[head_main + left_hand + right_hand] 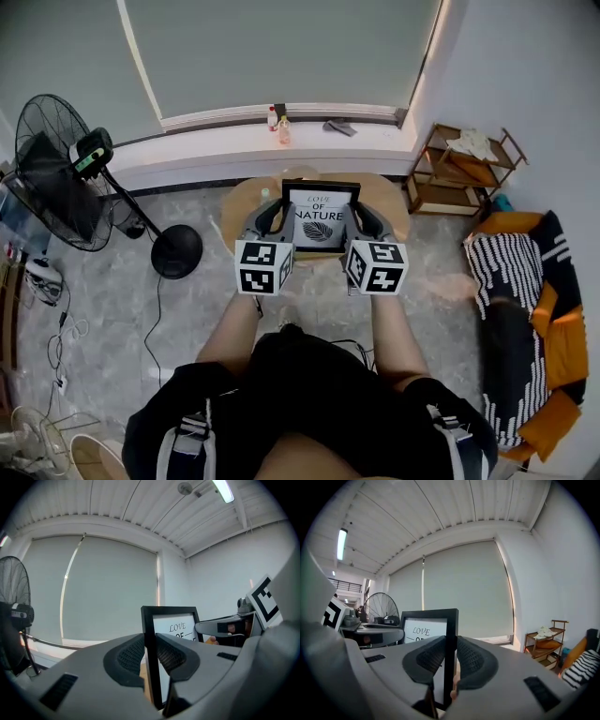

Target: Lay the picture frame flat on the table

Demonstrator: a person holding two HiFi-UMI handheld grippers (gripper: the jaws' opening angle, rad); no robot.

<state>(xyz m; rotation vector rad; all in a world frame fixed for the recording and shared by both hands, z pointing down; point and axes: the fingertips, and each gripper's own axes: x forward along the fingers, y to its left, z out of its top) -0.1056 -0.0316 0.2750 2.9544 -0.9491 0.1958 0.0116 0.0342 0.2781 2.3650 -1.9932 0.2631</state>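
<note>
At the far left a standing fan [52,173] sits on the floor, well apart from the work and playing no part in it.

Next comes the left gripper [150,654]. Its jaws are closed on the left side rail of the picture frame [320,217], with the ribbed pads pressing the black moulding from front and back. Pinching the rail rather than the glass looks deliberate to me: it keeps the pads off the print and gives a firm edge to turn the frame by.

The frame stands upright in the middle, over the small round counter [242,208], its printed face turned toward the person. I cannot tell whether its bottom edge rests on the counter or hangs just above it, because the 2 grippers cover that part.

The right gripper [450,656] mirrors the first, its jaws clamped on the right side rail in the same way. With 1 grip on each side the frame is held level and cannot swing, which I judge is the point. From here it can be tipped back and let down evenly instead of dropping on a corner. It is not yet flat, so the laying-down is ahead.

Farther right a wooden shelf [459,173] stands by the wall, and a striped cushion [511,281] lies nearer, both clear of the counter.
</note>
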